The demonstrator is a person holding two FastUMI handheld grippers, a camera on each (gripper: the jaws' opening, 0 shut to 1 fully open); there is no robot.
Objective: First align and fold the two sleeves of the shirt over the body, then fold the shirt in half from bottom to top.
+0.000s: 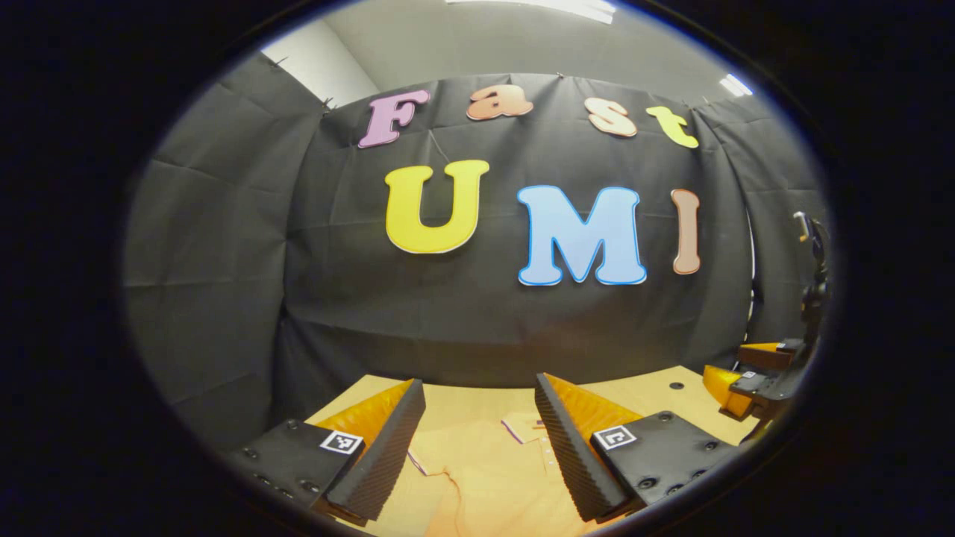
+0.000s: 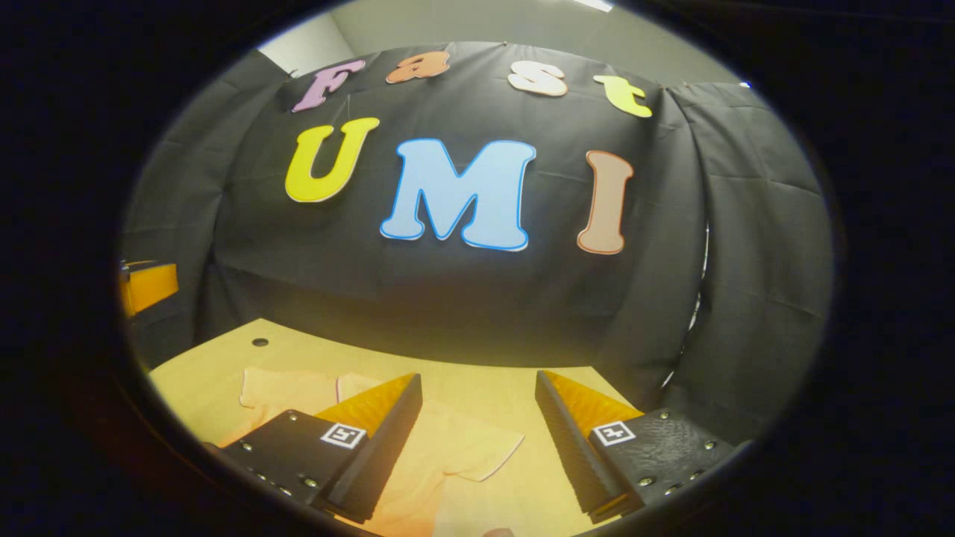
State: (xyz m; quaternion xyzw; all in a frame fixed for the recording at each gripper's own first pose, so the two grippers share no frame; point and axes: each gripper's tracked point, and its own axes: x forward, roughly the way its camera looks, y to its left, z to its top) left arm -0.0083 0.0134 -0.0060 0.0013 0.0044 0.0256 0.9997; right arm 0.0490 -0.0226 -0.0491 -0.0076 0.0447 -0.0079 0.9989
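We are looking down past both hand-held grippers at a pale orange polo shirt (image 1: 477, 466) lying flat on the wooden bench (image 1: 656, 395). In the left gripper view the collar and button placket (image 1: 533, 431) are showing between the fingers; in the right gripper view the shirt (image 2: 448, 447) is spreading across the bench (image 2: 209, 365), with 1 short sleeve (image 2: 485, 455) lying out toward the gap between the fingers and another fold of cloth (image 2: 280, 391) further left.

The left hand-held gripper (image 1: 477, 455) is hanging above the collar area, jaws standing wide apart, holding nothing. The right hand-held gripper (image 2: 477, 455) is likewise spread open above the sleeve, gripping nothing. The right hand-held gripper is also appearing at the far right edge of the left gripper view (image 1: 753, 384).

Handling, as we are judging it: thin knit cloth, light, limp, not fragile. It is likely draping and dragging instead of holding shape, and a single layer may be slipping out of a shallow pinch. We are favouring the sleeve hem or cuff edge for the first hold, pinching both layers, then lifting low and laying it over the body. Neither sleeve is folded yet.
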